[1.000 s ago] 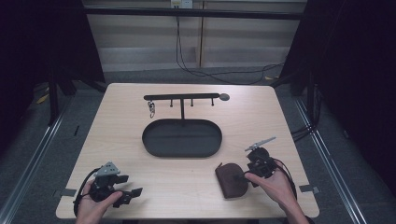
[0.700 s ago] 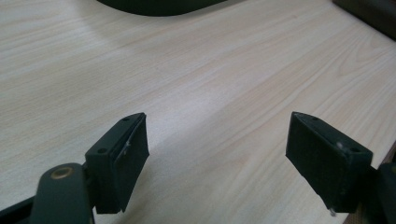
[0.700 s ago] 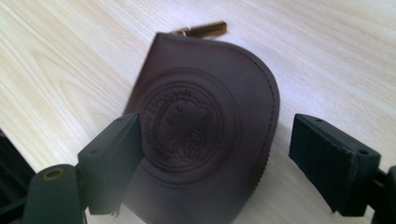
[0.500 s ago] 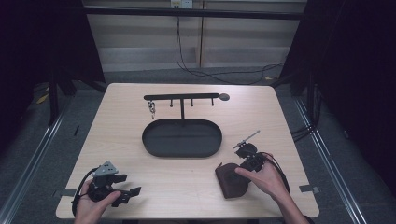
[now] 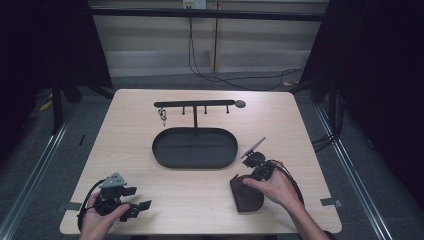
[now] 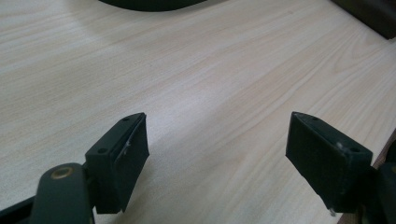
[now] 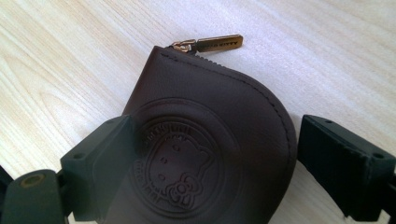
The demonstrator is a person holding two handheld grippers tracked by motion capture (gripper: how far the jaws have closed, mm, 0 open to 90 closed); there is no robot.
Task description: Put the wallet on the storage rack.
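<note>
Your right tool (image 7: 212, 163), jaws just opened wide, straddles the pouch (image 7: 210, 140) lying flat on the bench (image 5: 200, 200); close too shallow and the leather may slip free. Left tool (image 6: 233, 163) rests wide, empty.

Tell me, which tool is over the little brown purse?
The right tool: its open jaws sit either side of the brown purse. The left tool is over bare table.

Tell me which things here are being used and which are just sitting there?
Being used: brown coin pouch with its gold zipper pull; right gripper, jaws open over it.

Just sitting: oval black tray; hook rack; left gripper, open.
</note>
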